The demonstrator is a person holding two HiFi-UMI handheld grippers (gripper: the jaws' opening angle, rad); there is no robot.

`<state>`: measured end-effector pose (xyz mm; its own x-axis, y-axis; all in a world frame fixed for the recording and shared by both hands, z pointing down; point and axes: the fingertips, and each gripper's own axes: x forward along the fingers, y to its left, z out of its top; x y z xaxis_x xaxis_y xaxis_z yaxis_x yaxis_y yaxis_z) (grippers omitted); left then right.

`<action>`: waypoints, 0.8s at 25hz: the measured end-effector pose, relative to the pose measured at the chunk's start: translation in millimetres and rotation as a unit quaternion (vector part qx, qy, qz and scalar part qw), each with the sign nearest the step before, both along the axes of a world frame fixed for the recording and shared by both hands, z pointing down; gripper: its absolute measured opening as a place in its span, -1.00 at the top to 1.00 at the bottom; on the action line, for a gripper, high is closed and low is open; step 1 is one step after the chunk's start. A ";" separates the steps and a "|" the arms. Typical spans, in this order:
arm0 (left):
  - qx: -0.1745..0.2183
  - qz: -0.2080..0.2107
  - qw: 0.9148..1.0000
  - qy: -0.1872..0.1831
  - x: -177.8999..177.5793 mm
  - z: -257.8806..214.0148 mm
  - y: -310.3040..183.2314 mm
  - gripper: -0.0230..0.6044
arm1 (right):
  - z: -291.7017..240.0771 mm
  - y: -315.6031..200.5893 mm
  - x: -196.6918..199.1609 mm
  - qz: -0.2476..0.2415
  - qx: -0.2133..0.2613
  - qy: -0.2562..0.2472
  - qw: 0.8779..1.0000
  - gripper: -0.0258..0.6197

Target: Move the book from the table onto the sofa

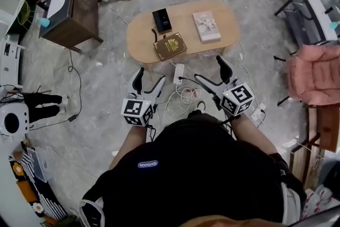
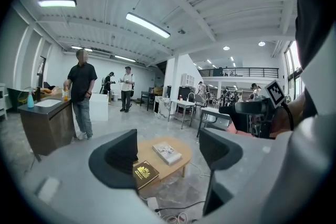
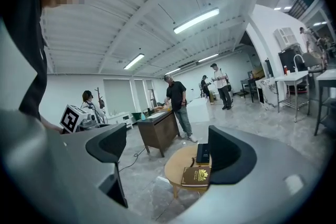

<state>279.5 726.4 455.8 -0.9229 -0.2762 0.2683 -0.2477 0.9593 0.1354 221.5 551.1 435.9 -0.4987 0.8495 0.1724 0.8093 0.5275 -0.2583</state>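
The book (image 1: 170,46), brown with a gold emblem, lies flat at the near edge of the oval bench (image 1: 139,37), ahead of both hand-held grippers and apart from them. The left hand-held gripper (image 1: 150,76) and the right hand-held gripper (image 1: 209,68) both hold their jaws spread wide with nothing between them. Farther off on the bench lie a pale book (image 1: 206,26) and a black box (image 1: 162,19).

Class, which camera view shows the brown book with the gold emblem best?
The head view: the brown book lies whole, seen from above. Both gripper views show it small and slanted, one edge behind a jaw.
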 end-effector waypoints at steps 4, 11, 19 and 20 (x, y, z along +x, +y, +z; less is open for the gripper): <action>-0.008 -0.013 1.000 0.024 -20.9 18.5 -5.9 -0.22 | 14.6 3.4 -22.5 -0.023 0.004 0.014 1.000 -0.65; -0.018 -0.057 0.997 0.052 -48.9 44.2 -11.8 -0.22 | 36.8 -1.2 -56.9 -0.058 0.013 0.023 0.998 -0.67; -0.016 -0.079 0.993 0.086 -63.2 65.8 -24.3 -0.22 | 54.0 -2.8 -74.7 -0.086 0.017 0.030 0.996 -0.68; -0.018 -0.078 0.993 0.088 -63.5 66.8 -25.4 -0.22 | 54.8 -1.9 -74.2 -0.088 0.017 0.030 0.996 -0.68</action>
<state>216.0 701.1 522.6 -0.8914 -0.1198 0.4370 -0.0703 0.9893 0.1279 147.3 549.2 490.7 -0.3307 0.9158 0.2279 0.8736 0.3885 -0.2932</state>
